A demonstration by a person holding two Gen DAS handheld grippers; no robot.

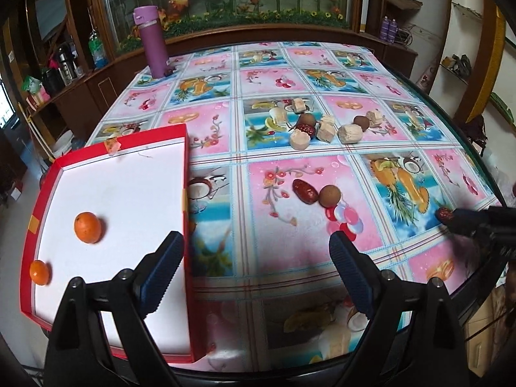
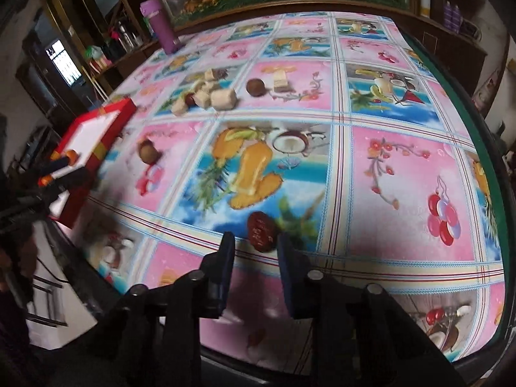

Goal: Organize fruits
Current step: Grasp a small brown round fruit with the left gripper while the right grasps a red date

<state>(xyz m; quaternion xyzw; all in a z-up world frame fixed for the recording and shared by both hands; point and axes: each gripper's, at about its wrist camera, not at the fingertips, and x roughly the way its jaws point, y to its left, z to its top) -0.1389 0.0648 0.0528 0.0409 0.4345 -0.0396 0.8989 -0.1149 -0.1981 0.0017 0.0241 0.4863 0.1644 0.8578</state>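
Note:
A red box [image 1: 185,174] with a white floor holds two small oranges [image 1: 87,227] at the table's left edge. My left gripper [image 1: 256,237] hangs open over the box's right wall and the cloth, with nothing between its fingers. A red date [image 1: 304,192] and a brown longan [image 1: 329,196] lie just beyond it. My right gripper [image 2: 256,245] is low over the cloth near the front edge, its fingertips closed around another red date [image 2: 261,230]. The same right gripper [image 1: 451,217] shows at the right of the left wrist view with that date [image 1: 442,214] at its tip.
A heap of beige chunks [image 1: 325,130], longans and a date lies mid-table. A purple flask [image 1: 153,42] stands at the far left corner. The fruit-print tablecloth [image 2: 403,177] covers the table. Wooden cabinets ring the table, and the rounded front edge [image 2: 483,351] is close.

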